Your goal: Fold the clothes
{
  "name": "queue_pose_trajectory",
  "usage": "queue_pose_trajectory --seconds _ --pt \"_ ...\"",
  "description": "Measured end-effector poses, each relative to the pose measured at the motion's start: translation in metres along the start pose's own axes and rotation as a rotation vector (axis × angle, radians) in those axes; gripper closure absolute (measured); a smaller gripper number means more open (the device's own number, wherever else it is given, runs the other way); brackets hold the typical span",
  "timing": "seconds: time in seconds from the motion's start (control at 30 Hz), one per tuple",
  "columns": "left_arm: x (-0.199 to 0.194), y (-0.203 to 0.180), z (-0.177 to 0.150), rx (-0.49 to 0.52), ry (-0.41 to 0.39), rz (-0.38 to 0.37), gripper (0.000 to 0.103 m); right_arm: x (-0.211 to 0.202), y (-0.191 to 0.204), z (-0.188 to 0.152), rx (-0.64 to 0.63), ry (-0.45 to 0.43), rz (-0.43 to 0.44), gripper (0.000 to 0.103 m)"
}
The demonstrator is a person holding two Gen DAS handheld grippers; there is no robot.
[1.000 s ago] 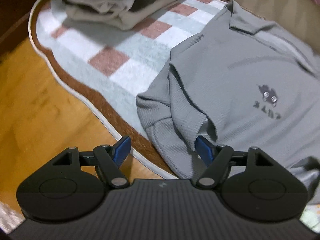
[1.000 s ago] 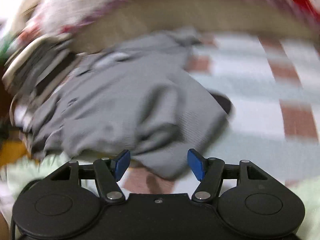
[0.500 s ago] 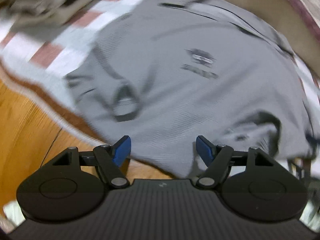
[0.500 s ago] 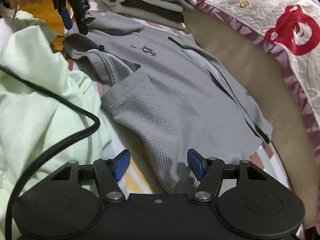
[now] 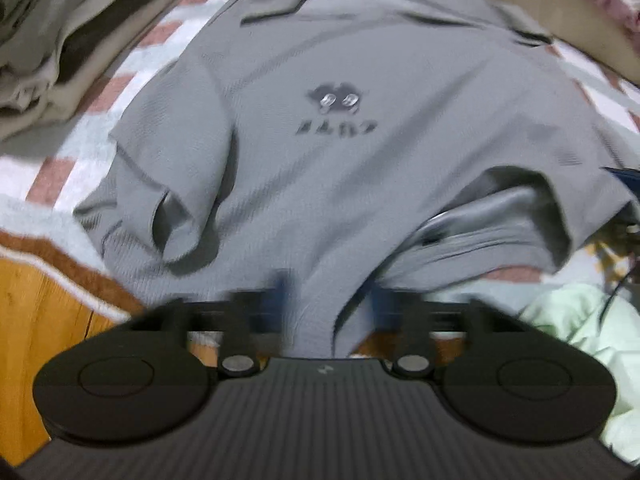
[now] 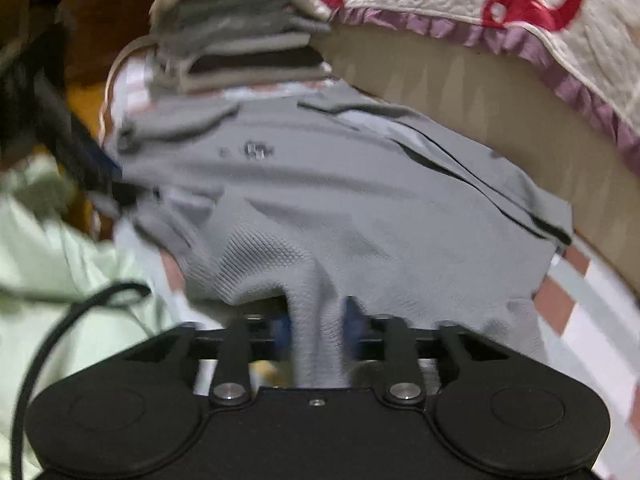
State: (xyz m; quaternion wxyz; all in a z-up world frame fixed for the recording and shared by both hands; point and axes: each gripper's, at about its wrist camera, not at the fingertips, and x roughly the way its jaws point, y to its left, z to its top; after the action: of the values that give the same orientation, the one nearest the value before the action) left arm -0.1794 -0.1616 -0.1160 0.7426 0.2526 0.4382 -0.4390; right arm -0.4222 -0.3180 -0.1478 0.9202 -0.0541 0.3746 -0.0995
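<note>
A grey waffle-knit shirt (image 5: 320, 160) with a small dark logo lies spread on a checked blanket (image 5: 52, 184). My left gripper (image 5: 328, 304) has closed in on the shirt's near hem, with cloth bunched between its blue fingers. My right gripper (image 6: 316, 320) is shut on another part of the hem, and a ridge of grey cloth (image 6: 316, 344) runs up between its fingers. The shirt (image 6: 340, 200) lifts slightly at both held spots. Both views are blurred.
A stack of folded clothes (image 5: 60, 32) sits at the blanket's far left, also in the right wrist view (image 6: 236, 32). A pale green garment (image 6: 60, 260) lies beside the shirt. A quilted bedspread (image 6: 520, 12) hangs behind. Wooden floor (image 5: 36, 320) lies beyond the blanket edge.
Both grippers have moved onto the shirt's hem and closed their fingers on the cloth; half a second ago both stood open.
</note>
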Motion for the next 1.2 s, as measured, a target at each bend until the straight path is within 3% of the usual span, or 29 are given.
queue_pose_trajectory --seconds 0.07,0.1,0.13,0.3,0.37,0.4,0.5,0.6,0.67,0.7,0.73,0.77,0.8,0.83,0.97,1.03,1.1,1.2 --pt "-0.012 0.0 0.002 -0.001 -0.022 -0.016 0.1 0.006 0.003 -0.003 -0.035 -0.016 -0.023 0.059" --pt "-0.022 0.001 0.002 -0.009 -0.03 -0.029 0.101 0.007 -0.001 -0.002 -0.02 -0.026 0.006 0.092" --pt "-0.031 0.002 0.002 -0.017 -0.038 -0.042 0.101 0.006 -0.007 0.001 0.007 -0.038 0.044 0.096" --pt "-0.078 0.008 0.003 -0.057 -0.079 -0.107 0.101 -0.045 -0.054 0.023 0.226 -0.056 0.273 0.094" --pt "-0.096 0.01 0.003 -0.073 -0.092 -0.132 0.101 -0.062 -0.056 0.024 0.208 -0.027 0.3 0.094" --pt "-0.099 0.007 -0.002 -0.07 -0.07 -0.139 0.101 -0.069 -0.053 0.023 0.186 -0.007 0.309 0.094" --pt "-0.078 -0.009 -0.017 0.006 0.019 -0.068 0.101 -0.083 -0.043 0.019 0.122 0.056 0.325 0.095" --pt "-0.04 -0.011 -0.027 -0.021 0.147 -0.061 0.098 -0.058 -0.022 0.001 0.119 0.137 0.274 0.094" --pt "-0.034 -0.012 -0.027 -0.022 0.165 -0.051 0.096 -0.045 -0.014 -0.011 0.145 0.177 0.255 0.094" --pt "-0.039 -0.011 -0.024 -0.019 0.158 -0.057 0.089 -0.045 -0.014 -0.014 0.168 0.185 0.277 0.092" --pt "-0.043 -0.01 -0.022 -0.017 0.15 -0.063 0.069 -0.046 -0.015 -0.018 0.191 0.193 0.299 0.088" --pt "-0.049 -0.007 -0.02 -0.031 0.13 -0.068 0.058 -0.048 -0.018 -0.022 0.229 0.194 0.323 0.084" --pt "-0.056 0.0 -0.018 -0.056 0.101 -0.063 0.047 -0.056 -0.026 -0.026 0.29 0.177 0.343 0.069" --pt "-0.063 0.007 -0.015 -0.082 0.072 -0.056 0.047 -0.065 -0.035 -0.03 0.35 0.151 0.35 0.055" --pt "-0.076 0.035 -0.004 -0.164 -0.039 0.014 0.044 -0.103 -0.086 -0.056 0.655 0.036 0.219 0.05" --pt "-0.067 0.046 0.004 -0.169 -0.046 0.047 0.043 -0.109 -0.111 -0.073 0.843 0.01 0.145 0.045" --pt "-0.053 0.052 0.012 -0.166 -0.031 0.066 0.043 -0.106 -0.128 -0.092 1.006 0.043 0.084 0.045" --pt "-0.03 0.054 0.021 -0.135 -0.008 0.098 0.042 -0.093 -0.124 -0.117 1.16 0.134 0.093 0.044"
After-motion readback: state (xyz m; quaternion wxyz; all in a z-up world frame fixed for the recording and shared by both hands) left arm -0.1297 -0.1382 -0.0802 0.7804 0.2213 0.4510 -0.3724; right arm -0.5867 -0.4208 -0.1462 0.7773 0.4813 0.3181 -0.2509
